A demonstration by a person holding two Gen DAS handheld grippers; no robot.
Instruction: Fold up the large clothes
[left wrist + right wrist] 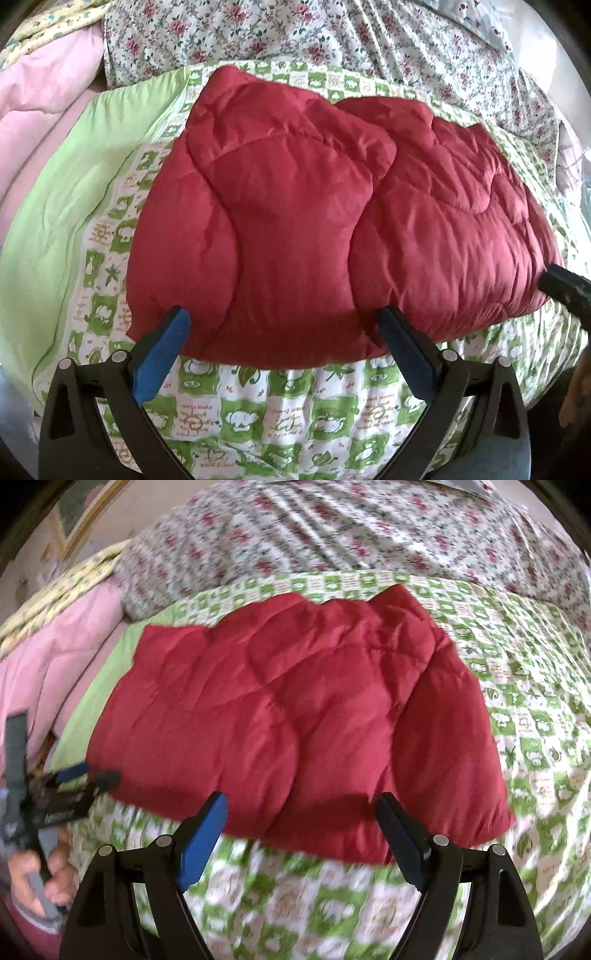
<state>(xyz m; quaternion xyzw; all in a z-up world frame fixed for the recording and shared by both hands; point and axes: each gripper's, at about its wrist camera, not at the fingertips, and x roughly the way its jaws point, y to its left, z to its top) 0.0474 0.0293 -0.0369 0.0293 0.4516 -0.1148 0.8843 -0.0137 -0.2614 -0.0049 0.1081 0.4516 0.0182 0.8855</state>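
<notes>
Lying folded into a puffy block, the red quilted jacket (332, 221) sits on the green checked quilt (295, 413), stitch lines curved, one flap overlapping the middle. Left gripper (284, 325) fingers spread wide at its near edge, holding nothing; right gripper (303, 812) likewise wide, empty.

A folded red quilted garment (332, 218) lies on the green-checked quilt (295, 413). The left gripper (284, 332) hangs spread wide at its near edge — the right gripper (565, 288), mostly cropped, seems to touch its right corner.
</notes>
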